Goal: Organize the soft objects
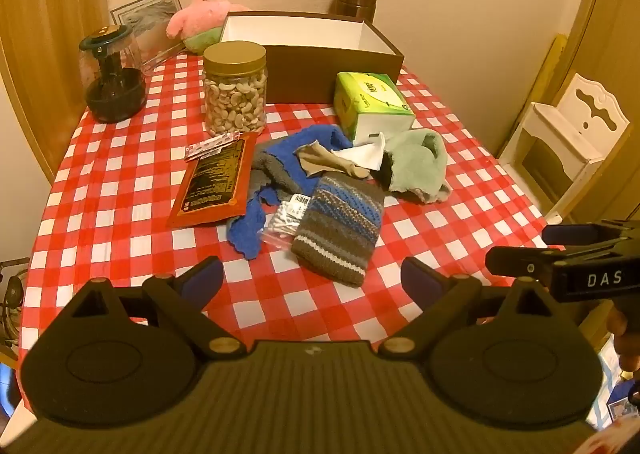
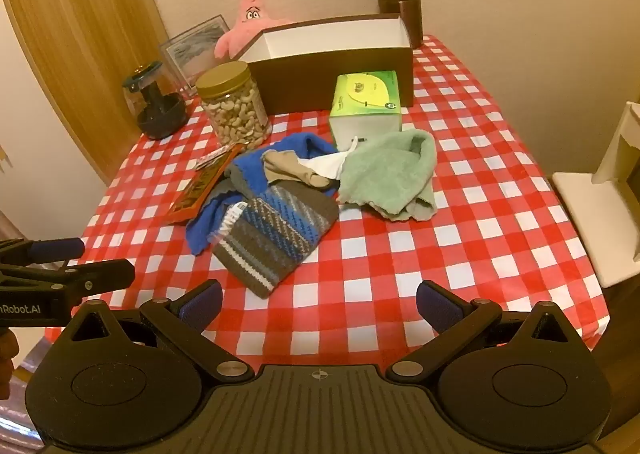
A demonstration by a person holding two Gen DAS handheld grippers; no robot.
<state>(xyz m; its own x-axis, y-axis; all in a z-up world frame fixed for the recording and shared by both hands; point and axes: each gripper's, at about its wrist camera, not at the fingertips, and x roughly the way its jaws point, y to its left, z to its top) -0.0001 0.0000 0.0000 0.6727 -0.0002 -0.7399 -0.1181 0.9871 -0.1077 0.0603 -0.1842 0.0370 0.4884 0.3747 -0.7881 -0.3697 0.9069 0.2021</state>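
The desk (image 1: 120, 182) fills both views under its red-and-white checked cloth; at its far edge sits the open brown box (image 1: 320, 54), white inside, nothing showing in it; a pink star plush (image 1: 204, 10) leans at the wall by the box's far left corner, and a brown canister (image 1: 357, 0) stands behind the box. Mid-desk lies the heap of soft things: the mint green towel (image 2: 390, 174) on its right side, a blue cloth (image 1: 304, 146) bunched on the left, the striped knit piece (image 1: 340, 230) nearest the near edge, a beige sock (image 1: 328, 162) and a white cloth (image 1: 364, 154) on top in the middle. Beside the heap, a cashew jar (image 1: 235, 90) and a red snack packet (image 1: 214, 182) to the left, a green tissue box (image 1: 372, 102) touching the towel's far side, a dark chopper jar (image 1: 114, 82) by the far left corner. The left gripper (image 1: 312, 282) hangs over the near edge, jaws spread wide, holding nothing, the knit piece just ahead between them; the right gripper (image 2: 320, 304) likewise gapes wide and bare, the knit ahead and to the left. Open checked cloth runs along the near edge and the right side; the left side is crowded.
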